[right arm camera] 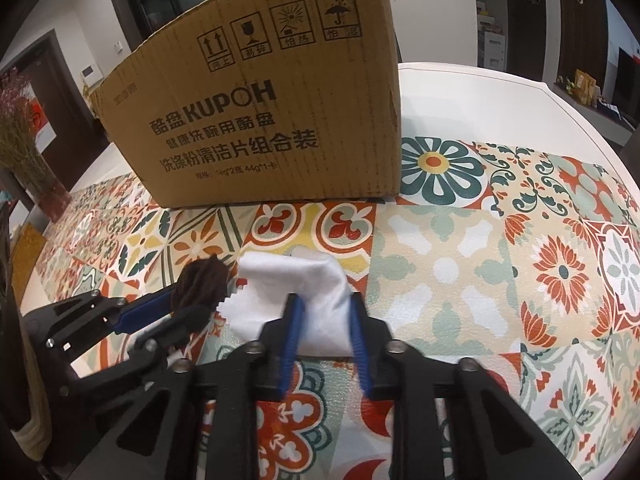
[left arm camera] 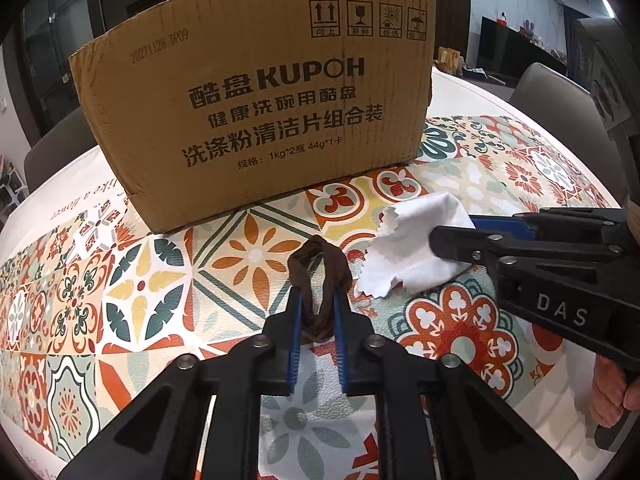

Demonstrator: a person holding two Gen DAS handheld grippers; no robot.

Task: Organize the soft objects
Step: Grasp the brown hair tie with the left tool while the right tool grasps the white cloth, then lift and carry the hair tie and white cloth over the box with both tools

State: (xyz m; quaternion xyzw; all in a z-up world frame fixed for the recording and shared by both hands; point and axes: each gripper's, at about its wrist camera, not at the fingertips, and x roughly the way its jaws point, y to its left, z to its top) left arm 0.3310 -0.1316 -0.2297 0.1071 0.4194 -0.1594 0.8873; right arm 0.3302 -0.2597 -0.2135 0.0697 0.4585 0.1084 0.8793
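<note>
My left gripper (left arm camera: 317,294) is shut on a bunched brown stocking (left arm camera: 318,270), held just above the patterned mat. It shows from the side in the right wrist view (right arm camera: 200,300), with the brown stocking (right arm camera: 200,280) in it. My right gripper (right arm camera: 325,300) is shut on a white cloth (right arm camera: 296,280) with a zigzag edge. In the left wrist view the right gripper (left arm camera: 444,240) comes in from the right, holding the white cloth (left arm camera: 412,248) beside the stocking. A brown cardboard box (left arm camera: 256,100) stands upright behind both; it also shows in the right wrist view (right arm camera: 264,112).
A colourful tile-patterned mat (left arm camera: 160,280) covers the white table (right arm camera: 480,96). Grey chairs (left arm camera: 560,96) stand at the far edge. A vase of dried flowers (right arm camera: 24,152) stands at the left. A hand (left arm camera: 612,392) grips the right gripper's handle.
</note>
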